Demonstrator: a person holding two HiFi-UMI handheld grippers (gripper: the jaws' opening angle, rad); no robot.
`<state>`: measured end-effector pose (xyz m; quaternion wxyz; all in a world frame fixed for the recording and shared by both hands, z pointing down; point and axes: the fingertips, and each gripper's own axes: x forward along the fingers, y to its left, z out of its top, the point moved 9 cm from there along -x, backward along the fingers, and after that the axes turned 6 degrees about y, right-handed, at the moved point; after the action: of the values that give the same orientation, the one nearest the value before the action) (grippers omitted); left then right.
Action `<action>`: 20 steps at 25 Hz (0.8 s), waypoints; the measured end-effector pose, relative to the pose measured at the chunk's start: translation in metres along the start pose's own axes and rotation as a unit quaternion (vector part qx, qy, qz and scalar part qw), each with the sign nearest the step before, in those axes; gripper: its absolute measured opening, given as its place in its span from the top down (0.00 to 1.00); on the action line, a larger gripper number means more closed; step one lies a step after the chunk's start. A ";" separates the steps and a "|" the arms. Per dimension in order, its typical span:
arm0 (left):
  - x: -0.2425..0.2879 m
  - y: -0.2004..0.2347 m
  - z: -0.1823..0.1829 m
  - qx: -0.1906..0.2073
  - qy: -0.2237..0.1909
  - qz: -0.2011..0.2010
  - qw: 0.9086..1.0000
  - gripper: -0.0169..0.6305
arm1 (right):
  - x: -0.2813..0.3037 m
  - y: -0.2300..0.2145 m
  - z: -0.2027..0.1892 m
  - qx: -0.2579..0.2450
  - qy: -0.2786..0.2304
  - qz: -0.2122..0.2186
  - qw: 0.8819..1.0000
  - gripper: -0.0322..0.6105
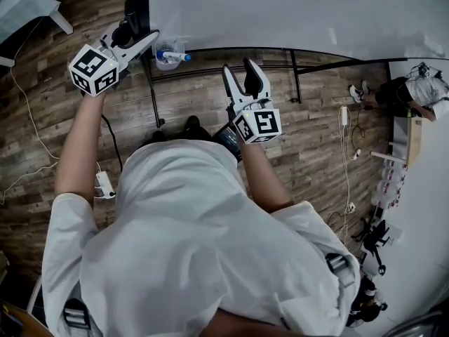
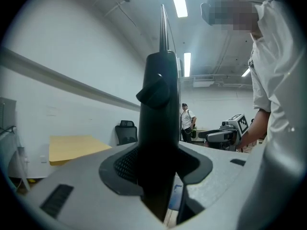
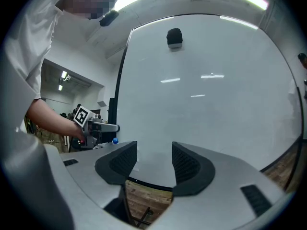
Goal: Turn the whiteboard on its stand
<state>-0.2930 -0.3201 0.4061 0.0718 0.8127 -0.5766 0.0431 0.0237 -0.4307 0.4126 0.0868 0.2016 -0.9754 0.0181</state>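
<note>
The whiteboard (image 1: 280,12) stands upright on its black stand and fills the right gripper view (image 3: 206,80). At the board's left edge, my left gripper (image 1: 140,34) is shut on the stand's black upright (image 2: 160,104), just below a knob (image 2: 154,91). The upright fills the gap between the pads (image 2: 125,166). My right gripper (image 1: 245,72) is held level in front of the board's lower edge. It stands open (image 3: 154,164) with nothing between its fingers, a short way from the board's face.
A small tray holding a blue-capped marker (image 1: 170,56) hangs under the board near the left gripper. The stand's black bars (image 1: 295,69) run over the wooden floor, where cables (image 1: 345,153) lie. An eraser (image 3: 174,37) sticks high on the board. A person (image 2: 186,121) stands far off.
</note>
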 end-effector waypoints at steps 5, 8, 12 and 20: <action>0.000 0.002 -0.003 0.007 -0.005 -0.004 1.000 0.68 | 0.004 0.001 -0.003 0.002 0.001 0.004 1.000 0.60; 0.000 0.001 -0.002 0.008 -0.005 -0.003 1.000 0.69 | 0.007 0.000 -0.002 0.001 0.001 0.008 1.000 0.60; -0.001 0.001 -0.001 0.008 -0.003 -0.002 1.000 0.69 | 0.011 -0.002 0.002 -0.001 -0.002 0.016 1.000 0.60; -0.002 -0.001 0.001 0.002 -0.004 0.008 1.000 0.69 | 0.012 -0.011 0.004 0.001 -0.004 0.031 1.000 0.61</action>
<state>-0.2924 -0.3178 0.4042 0.0677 0.8086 -0.5830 0.0416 0.0165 -0.4462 0.4107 0.0822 0.1716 -0.9815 0.0213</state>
